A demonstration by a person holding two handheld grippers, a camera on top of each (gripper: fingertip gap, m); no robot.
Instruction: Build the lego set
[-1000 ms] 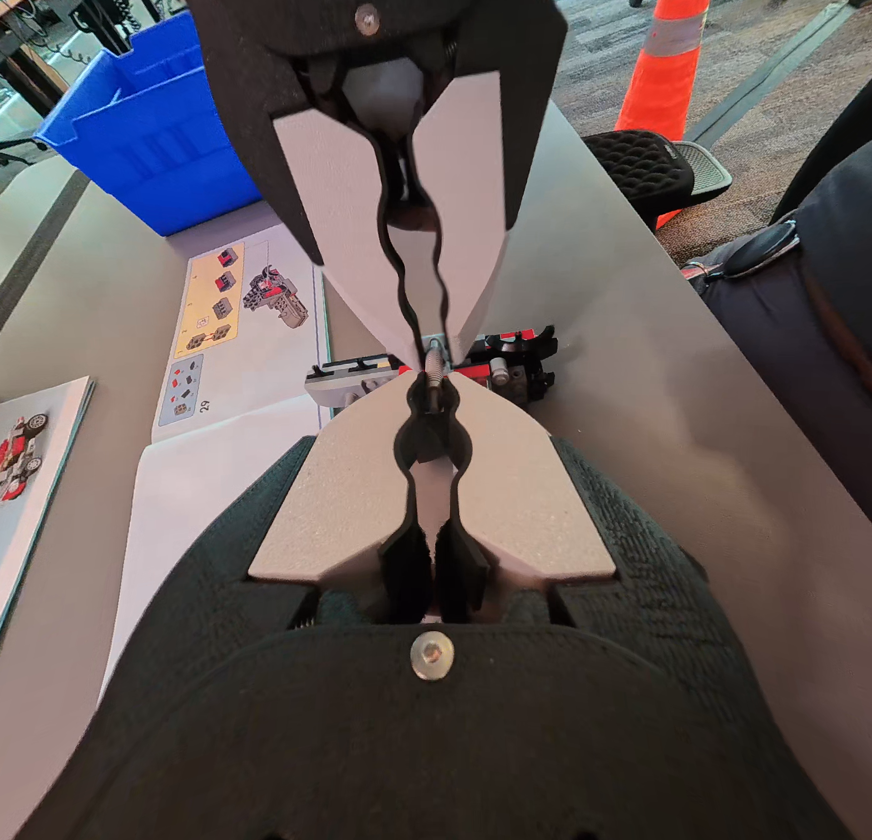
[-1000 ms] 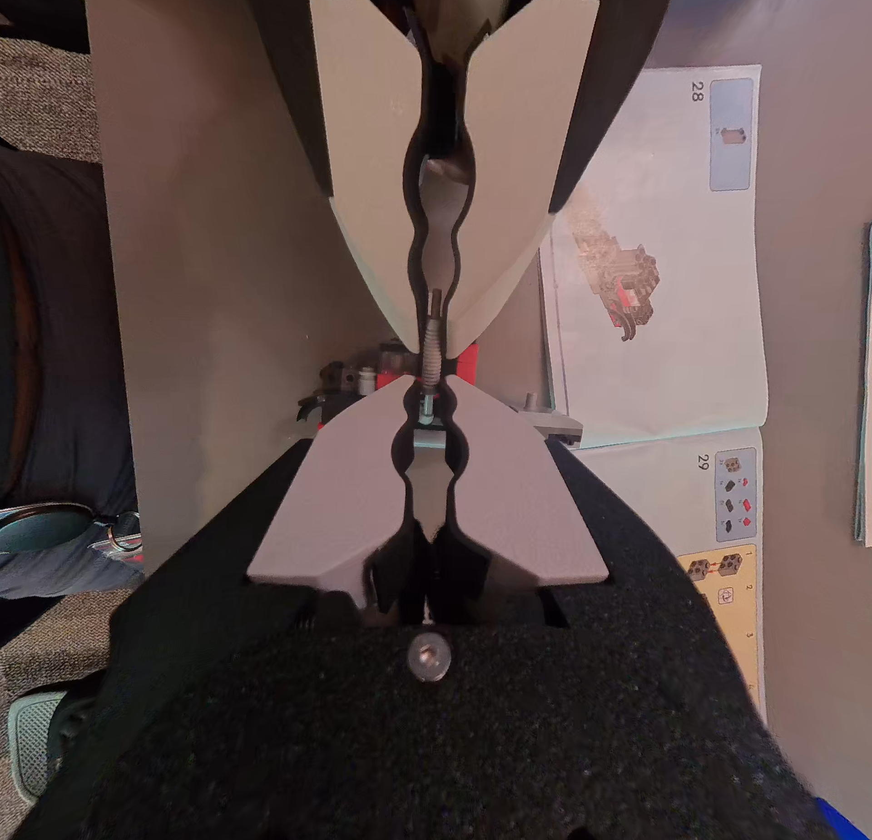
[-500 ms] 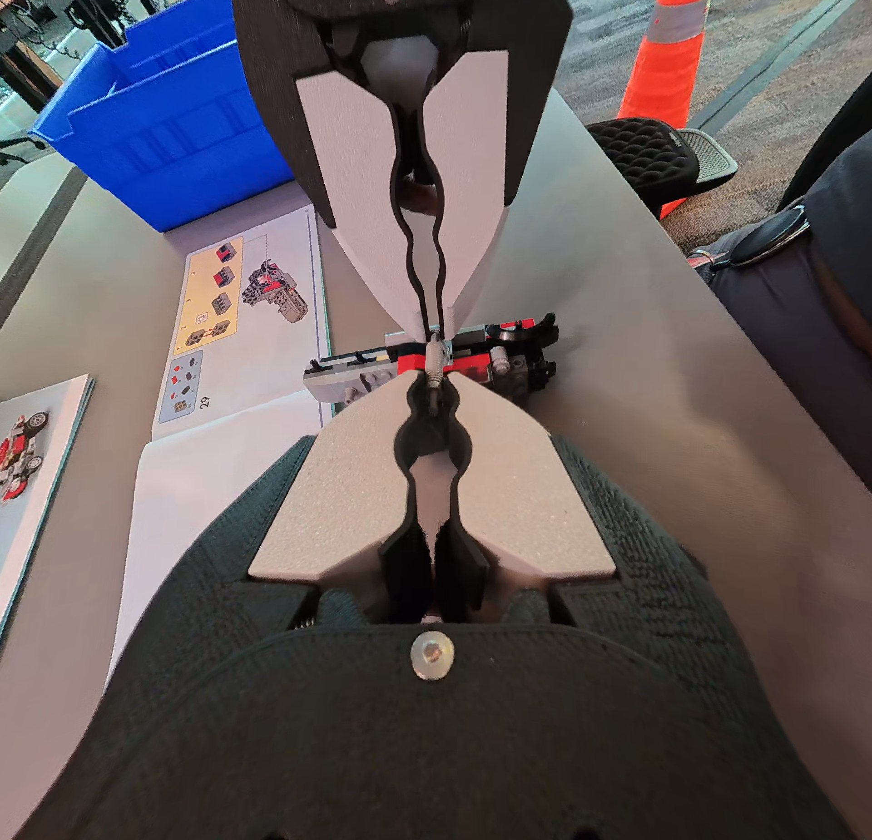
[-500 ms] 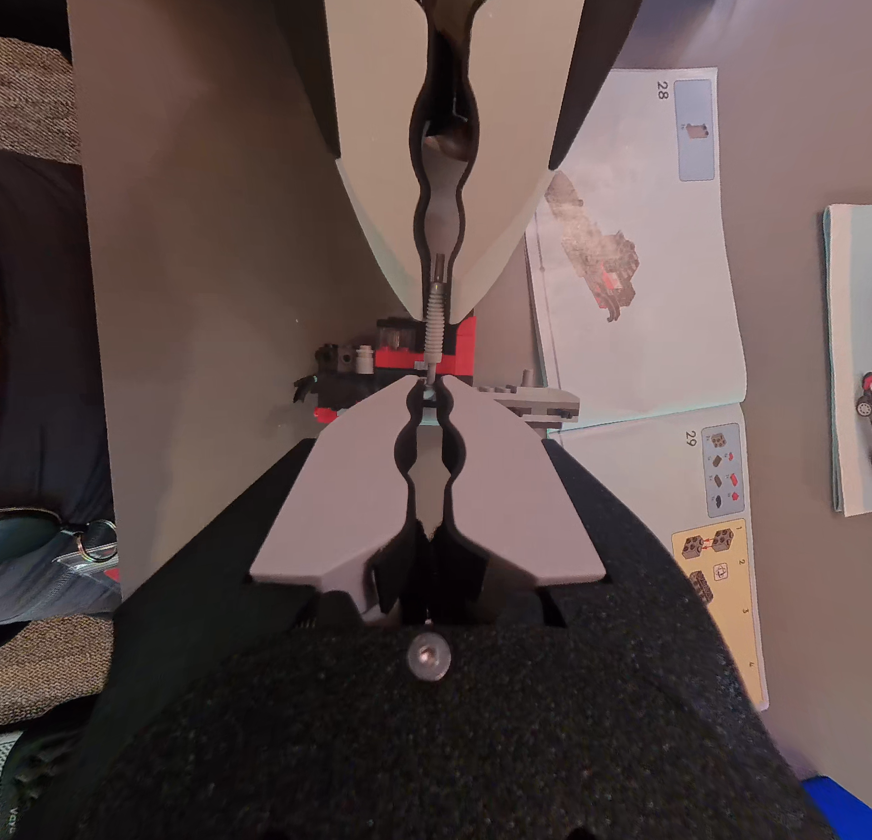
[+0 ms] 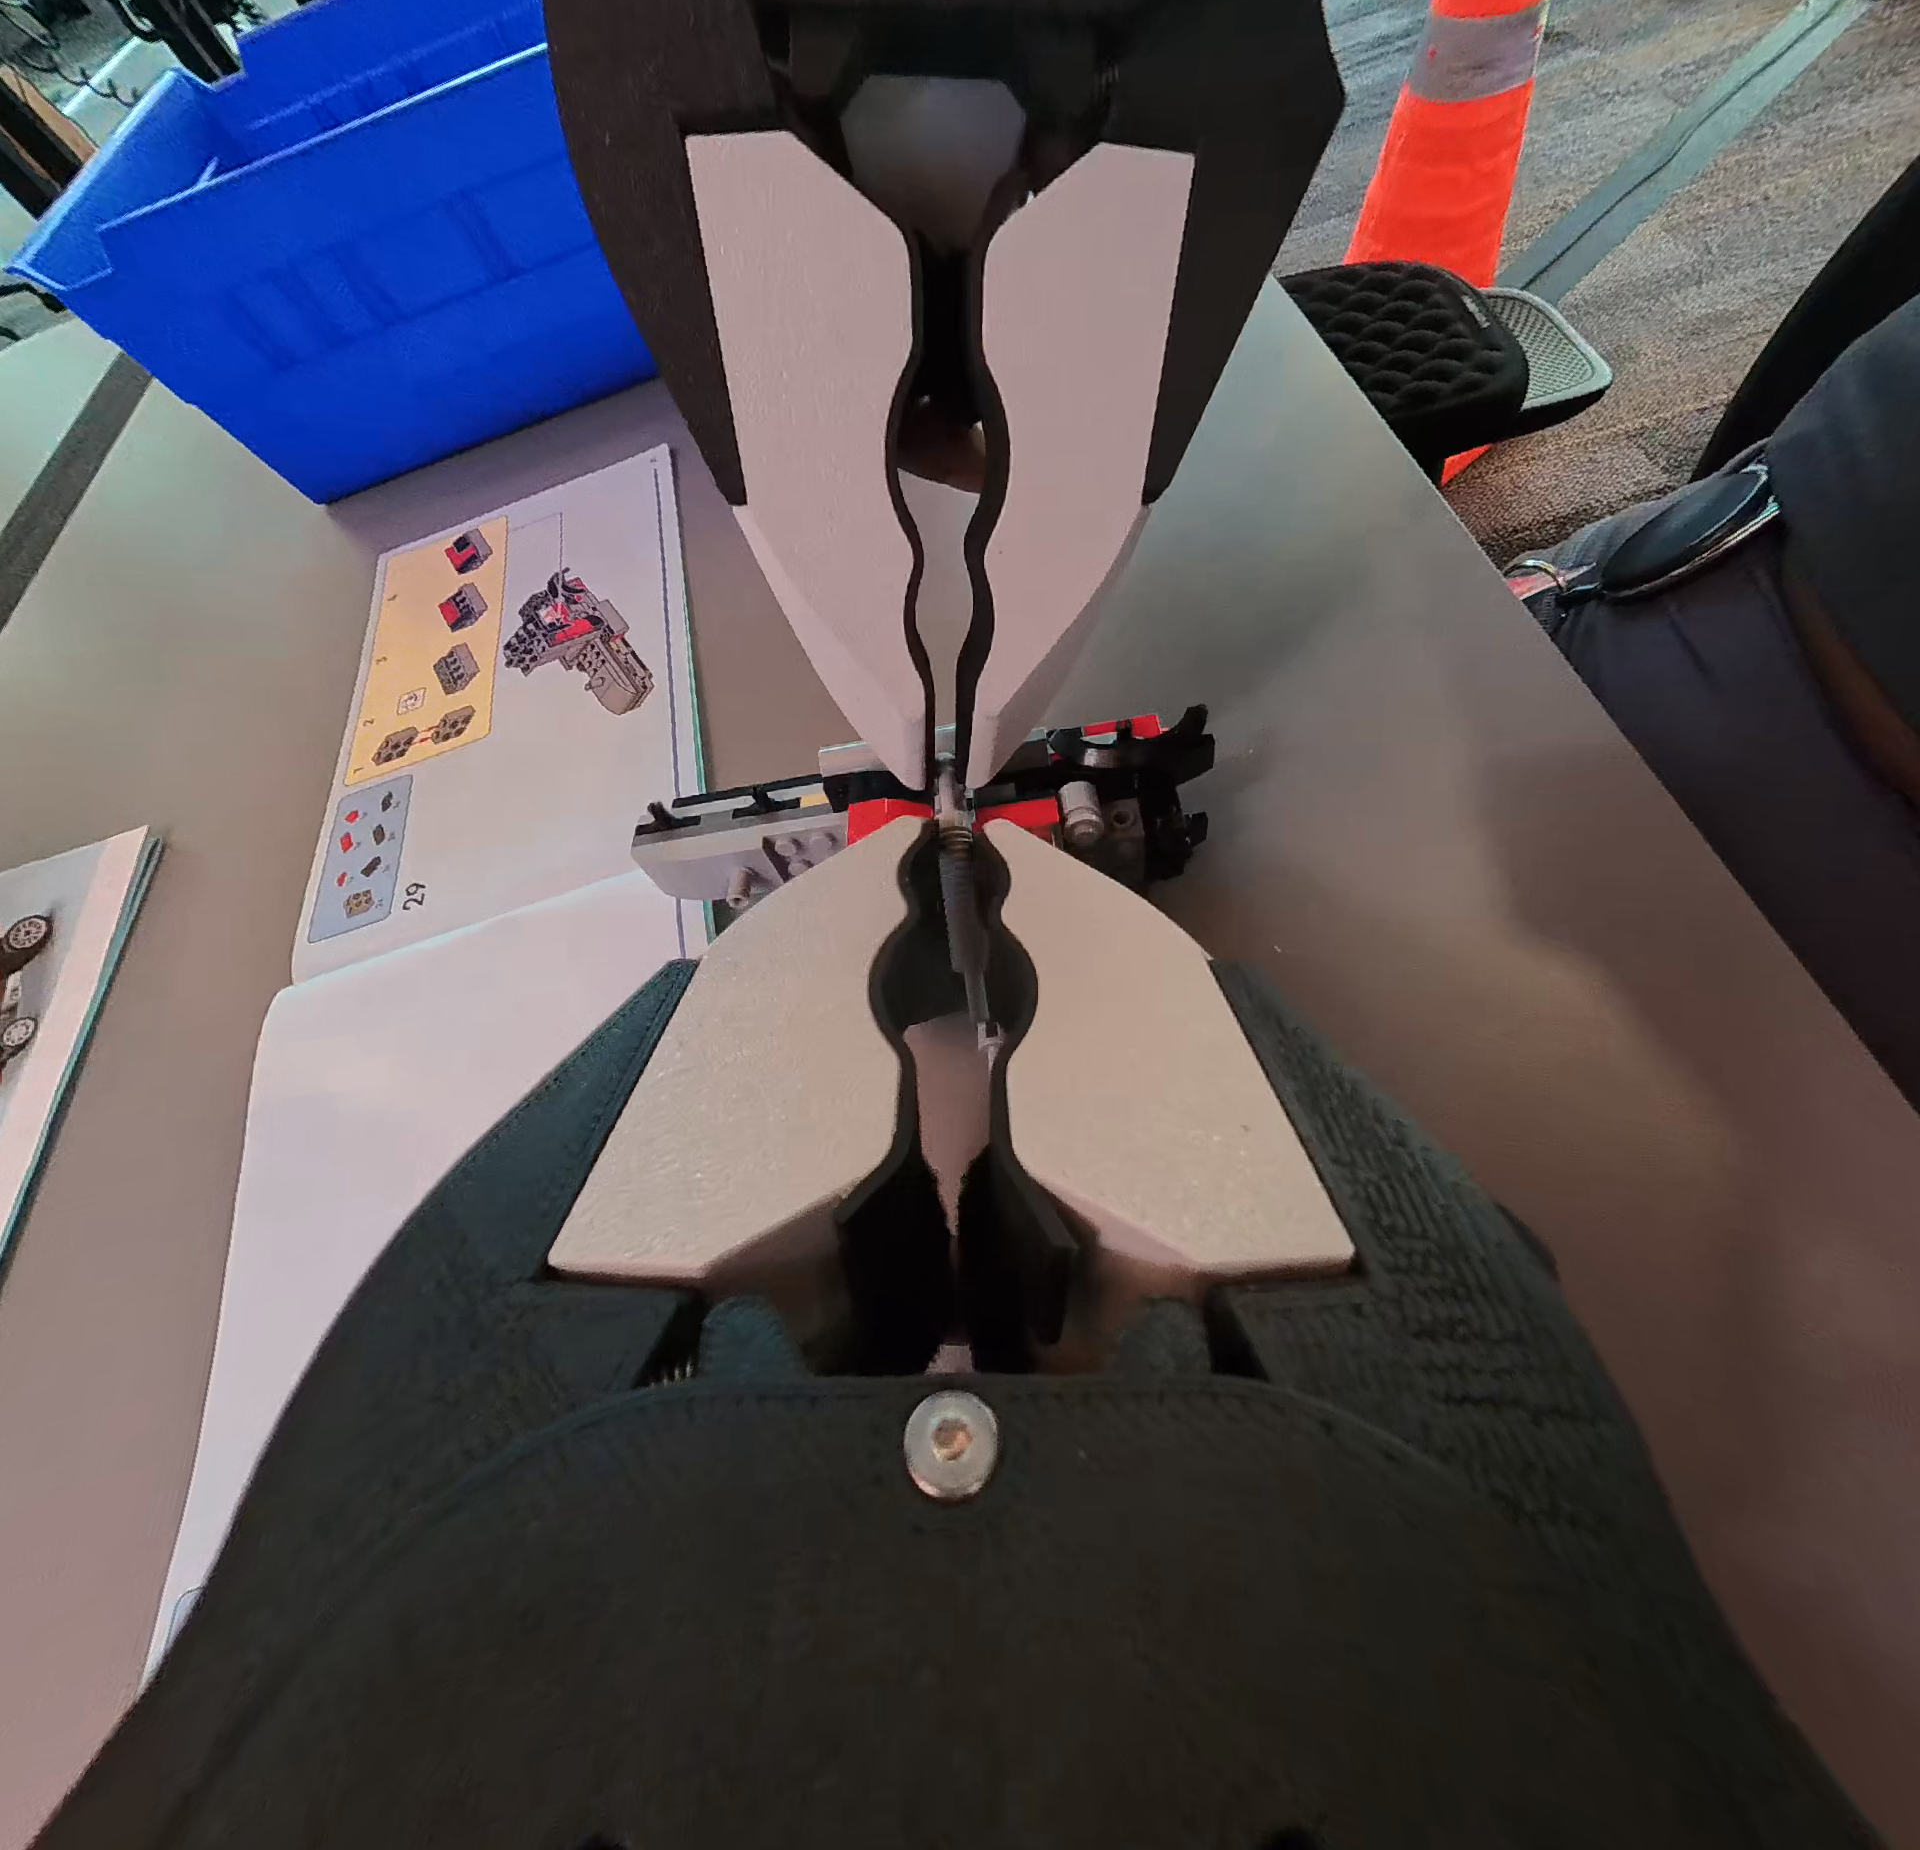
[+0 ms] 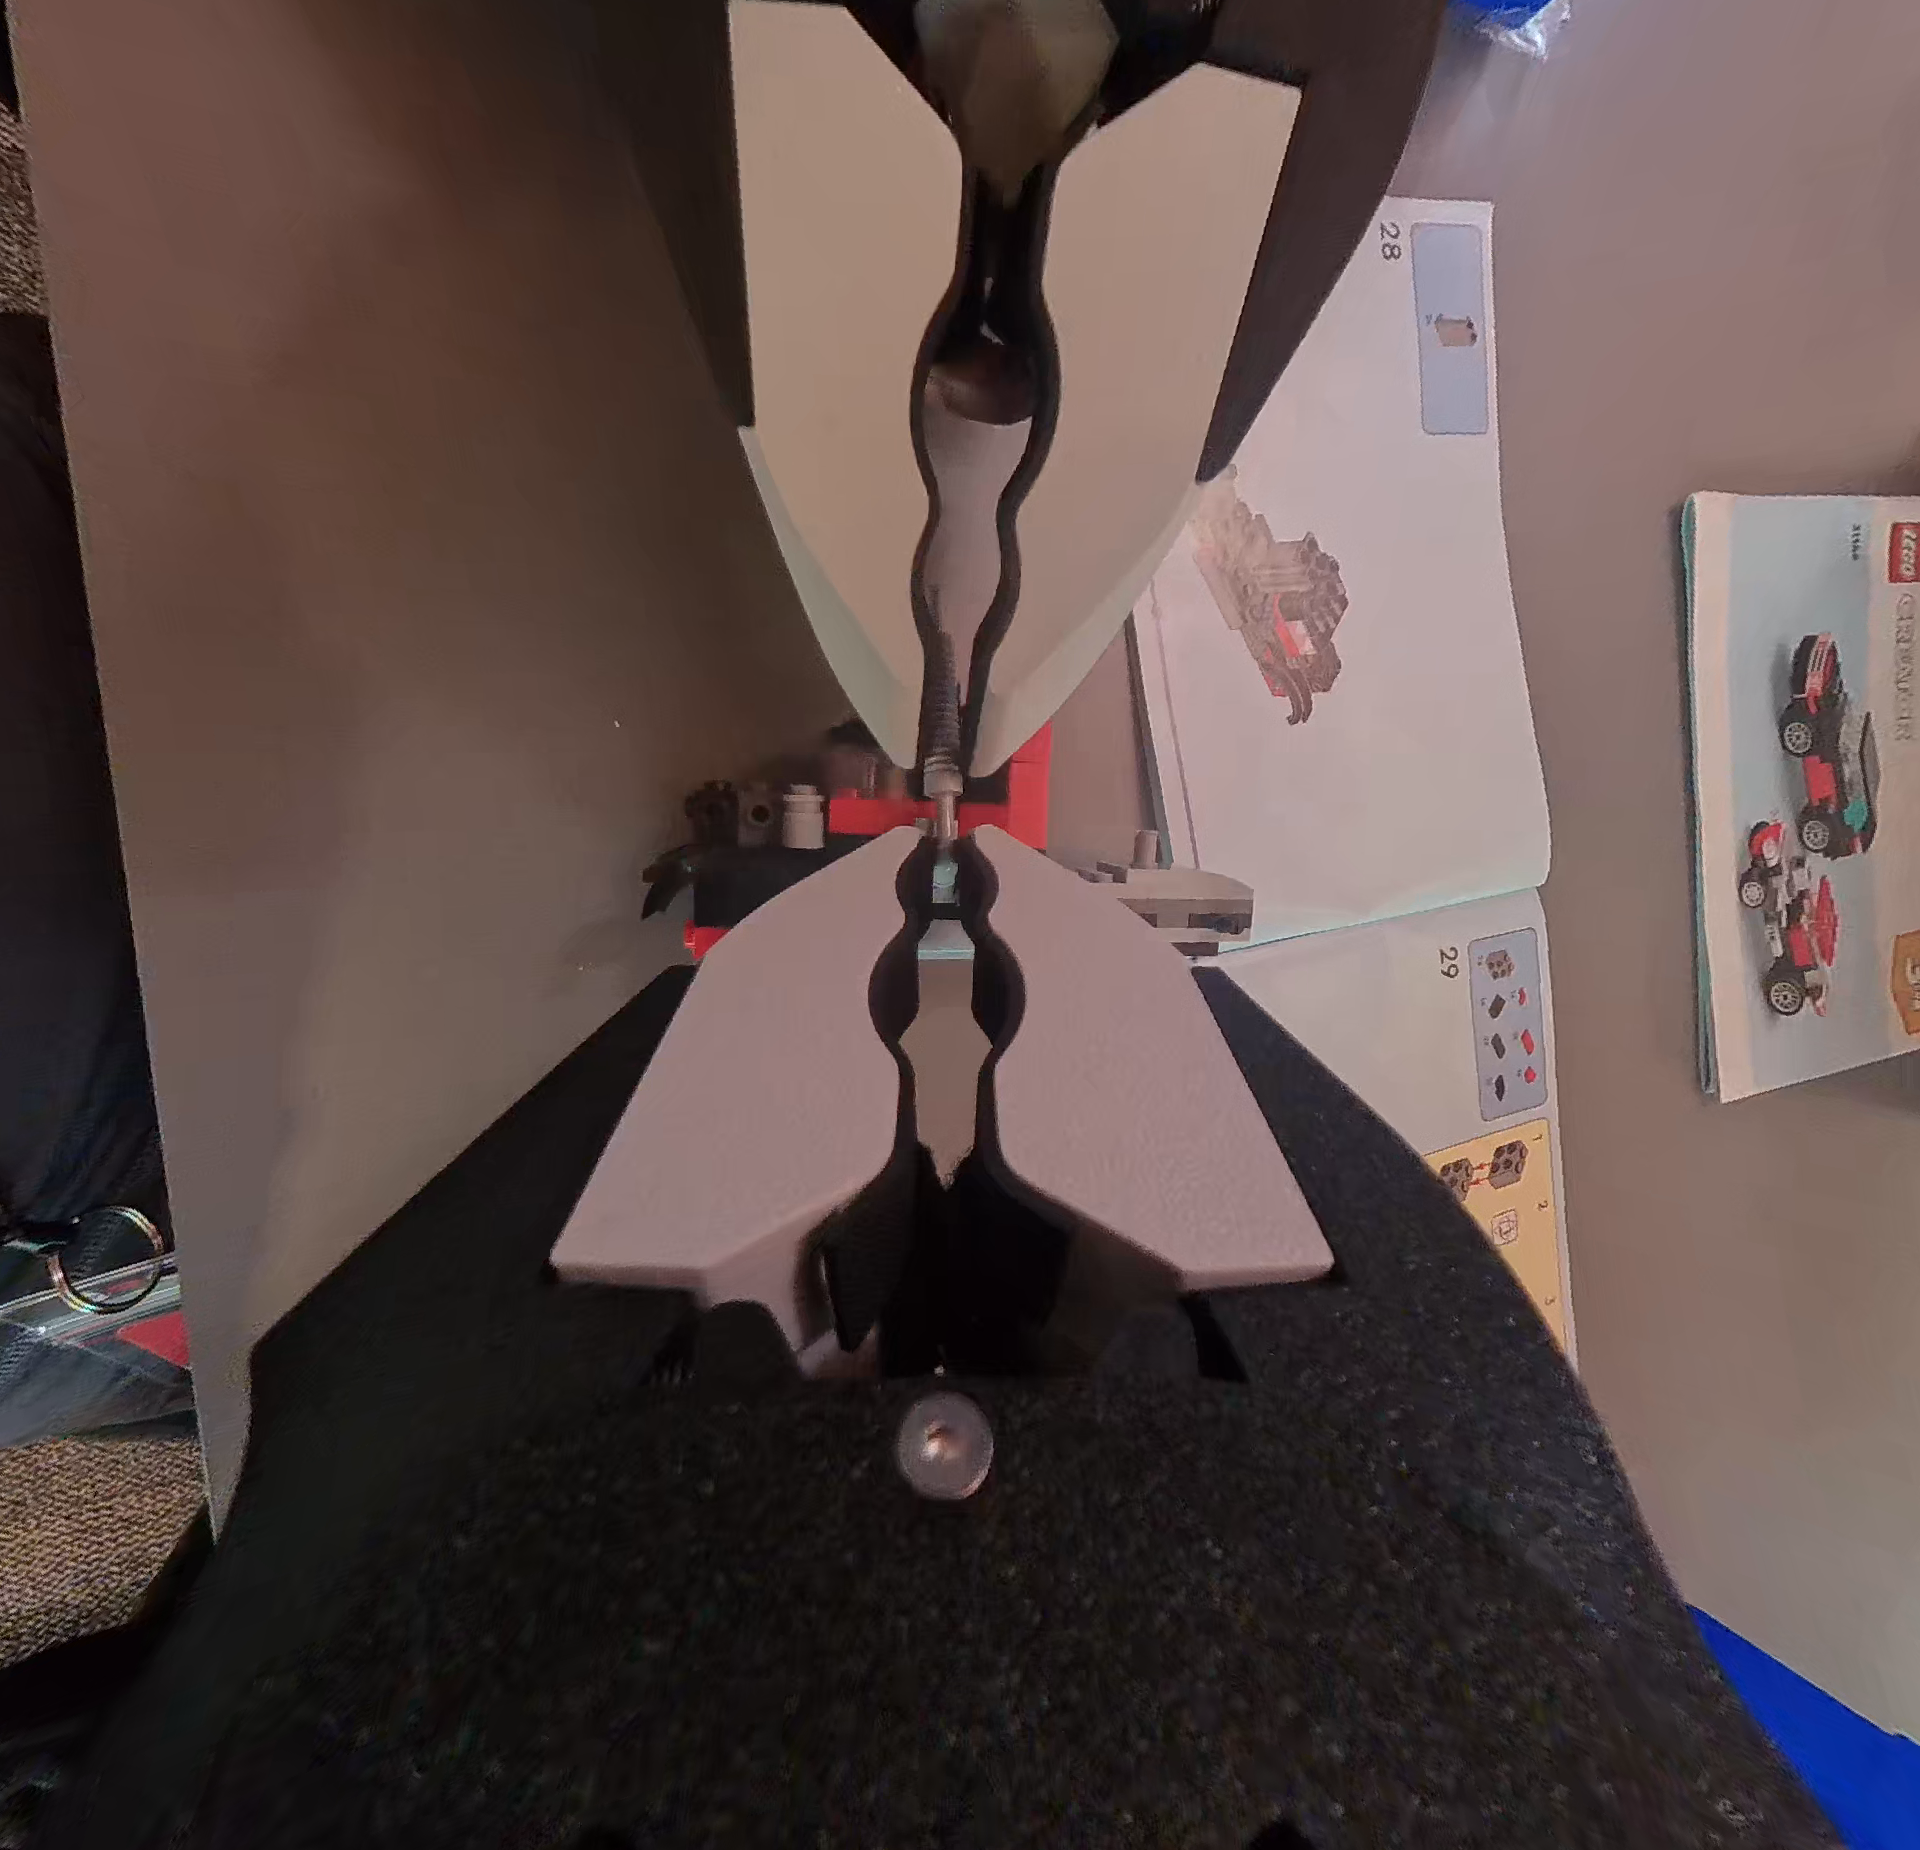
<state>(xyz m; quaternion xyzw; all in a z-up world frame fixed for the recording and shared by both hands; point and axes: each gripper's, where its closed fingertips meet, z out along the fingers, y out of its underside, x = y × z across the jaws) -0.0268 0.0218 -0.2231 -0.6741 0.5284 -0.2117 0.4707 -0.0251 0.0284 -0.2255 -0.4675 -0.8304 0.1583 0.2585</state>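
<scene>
Above the brick car model, left claw and right claw both clamp one small spring-shock piece tip-to-tip.

Blue bin, open instruction booklet, second booklet on grey tabletop; orange cone on carpet.
</scene>
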